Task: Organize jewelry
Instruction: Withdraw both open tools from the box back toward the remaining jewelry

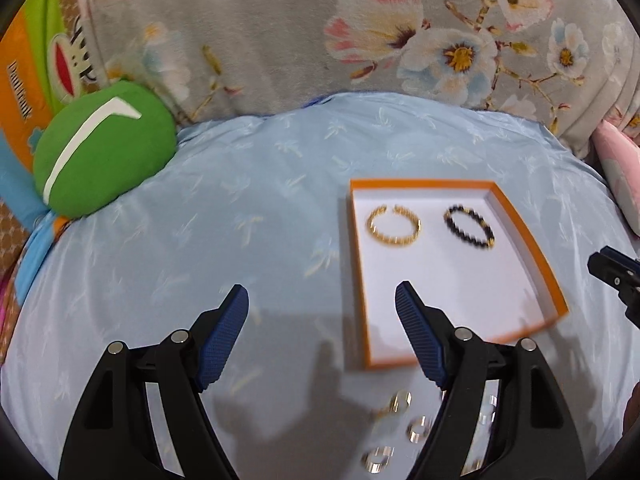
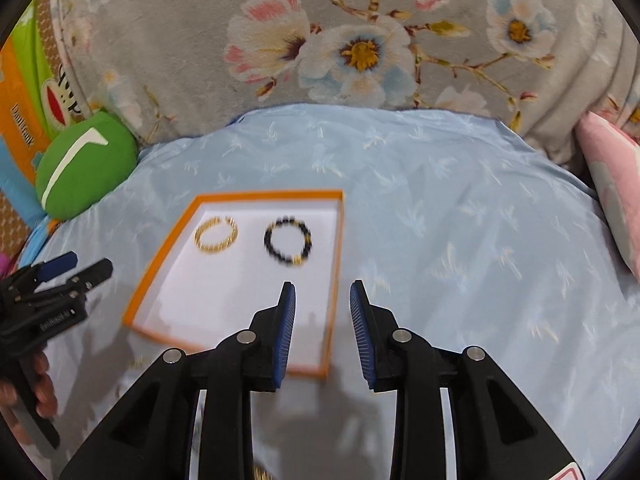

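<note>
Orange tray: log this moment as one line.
orange tray: gold bangle, black bead bracelet inside | gold rings: on sheet, outside | left gripper: open, empty | right gripper: open, empty

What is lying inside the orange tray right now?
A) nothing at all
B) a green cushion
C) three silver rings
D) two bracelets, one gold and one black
D: in the left wrist view, the gold bracelet and the black beaded bracelet lie side by side, apart, on the white floor of the orange tray.
</note>
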`<control>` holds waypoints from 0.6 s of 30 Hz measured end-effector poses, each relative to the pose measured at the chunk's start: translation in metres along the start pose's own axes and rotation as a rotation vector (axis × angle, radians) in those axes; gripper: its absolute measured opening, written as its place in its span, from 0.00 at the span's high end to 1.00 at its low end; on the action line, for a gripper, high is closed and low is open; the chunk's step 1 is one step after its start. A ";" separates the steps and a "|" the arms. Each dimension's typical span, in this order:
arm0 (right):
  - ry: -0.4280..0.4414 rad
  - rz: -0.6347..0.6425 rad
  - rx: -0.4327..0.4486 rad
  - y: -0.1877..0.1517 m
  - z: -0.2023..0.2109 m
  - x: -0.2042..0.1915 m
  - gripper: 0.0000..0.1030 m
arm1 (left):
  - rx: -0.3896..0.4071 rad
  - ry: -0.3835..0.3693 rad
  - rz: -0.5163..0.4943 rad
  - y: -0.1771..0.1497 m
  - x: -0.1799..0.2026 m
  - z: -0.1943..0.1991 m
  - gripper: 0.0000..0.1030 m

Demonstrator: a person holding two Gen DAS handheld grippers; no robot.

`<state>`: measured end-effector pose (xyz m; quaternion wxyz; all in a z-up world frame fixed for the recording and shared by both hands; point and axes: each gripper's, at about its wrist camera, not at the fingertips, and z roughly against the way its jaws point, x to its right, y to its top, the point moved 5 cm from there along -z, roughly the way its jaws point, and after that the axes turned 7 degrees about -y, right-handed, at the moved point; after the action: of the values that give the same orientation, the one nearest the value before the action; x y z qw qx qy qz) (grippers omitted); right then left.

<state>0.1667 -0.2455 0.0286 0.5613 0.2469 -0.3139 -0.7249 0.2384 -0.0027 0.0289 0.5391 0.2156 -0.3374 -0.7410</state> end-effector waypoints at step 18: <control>0.025 0.048 -0.093 -0.109 0.035 -0.027 0.72 | -0.114 -0.086 0.092 -0.113 0.018 0.042 0.29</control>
<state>0.0771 -0.1938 -0.0272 0.5933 0.2221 -0.2785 -0.7219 0.1298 0.0134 -0.0245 0.5690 0.1369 -0.3269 -0.7421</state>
